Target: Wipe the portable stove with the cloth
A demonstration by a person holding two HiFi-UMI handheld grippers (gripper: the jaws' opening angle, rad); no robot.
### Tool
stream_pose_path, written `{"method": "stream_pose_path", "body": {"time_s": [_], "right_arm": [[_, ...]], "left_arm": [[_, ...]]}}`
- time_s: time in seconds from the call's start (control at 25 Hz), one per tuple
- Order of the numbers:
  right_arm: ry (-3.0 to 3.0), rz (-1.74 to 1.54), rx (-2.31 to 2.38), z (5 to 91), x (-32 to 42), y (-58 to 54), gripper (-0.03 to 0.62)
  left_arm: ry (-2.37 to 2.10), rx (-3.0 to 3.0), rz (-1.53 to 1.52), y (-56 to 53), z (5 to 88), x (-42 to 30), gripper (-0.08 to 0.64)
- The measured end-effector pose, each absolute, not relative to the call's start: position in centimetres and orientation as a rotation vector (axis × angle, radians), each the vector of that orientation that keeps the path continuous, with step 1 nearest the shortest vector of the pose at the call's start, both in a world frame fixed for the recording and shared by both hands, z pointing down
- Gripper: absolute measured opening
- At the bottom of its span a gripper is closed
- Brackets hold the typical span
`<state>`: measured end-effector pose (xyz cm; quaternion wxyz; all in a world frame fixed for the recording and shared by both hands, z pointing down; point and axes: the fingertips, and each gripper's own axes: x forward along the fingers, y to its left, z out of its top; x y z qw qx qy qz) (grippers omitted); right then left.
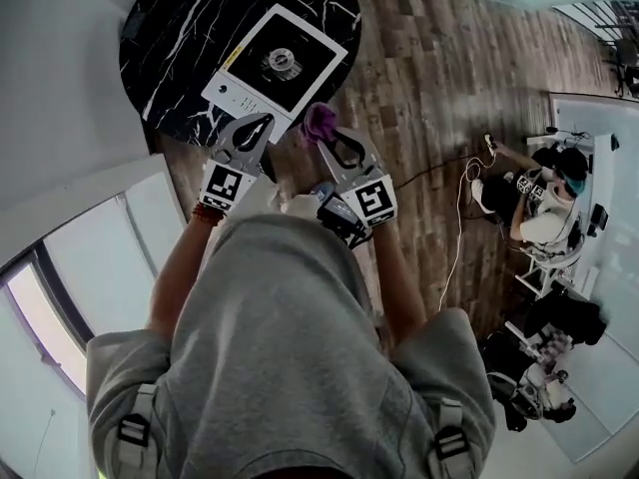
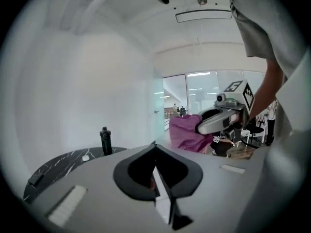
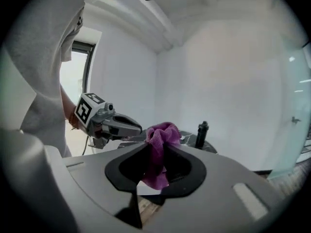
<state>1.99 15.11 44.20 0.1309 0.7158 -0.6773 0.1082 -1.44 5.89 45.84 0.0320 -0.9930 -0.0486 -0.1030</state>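
Right gripper (image 3: 156,147) clamping purple cloth (image 3: 163,132), left gripper (image 2: 155,144) clenched empty, stove (image 1: 277,63) only in head view

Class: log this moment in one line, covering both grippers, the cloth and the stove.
left gripper: shut, empty | right gripper: shut on purple cloth, in the air | portable stove: on black table, untouched

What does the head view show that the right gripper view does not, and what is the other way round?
Only the head view: the white stove, seen from above. Only the right gripper view: a black bottle standing upright. Both: the black table, the purple cloth pinched in the right gripper, and the left gripper beside it, shut and empty.
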Motion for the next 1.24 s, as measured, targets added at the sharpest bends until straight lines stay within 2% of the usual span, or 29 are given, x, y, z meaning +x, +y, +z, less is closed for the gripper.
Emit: {"method": "stream_pose_path", "body": {"time_s": [0.24,0.48,1.04,1.24], "right_arm": [[-1.792,0.128,2.378,38.5,5.6,22.9,0.093],[-1.714,0.013,2.447,36.2,7.6,28.3,0.091],[-1.626,-0.014,2.507,36.4,9.3,36.5,0.089],[-1.606,-0.024,2.512,36.3,10.3,38.8,0.089]], "left_arm": [[-0.182,-3.028,-0.177,13.8,40.4,1.8,-0.003],[-0.185,-3.029,-0.137,19.1,38.0,3.8,-0.003],[-0.221,-3.001,-0.077,26.0,37.4,5.7,-0.003],[-0.224,-3.060,-0.166,28.2,37.4,6.3,-0.003]]}}
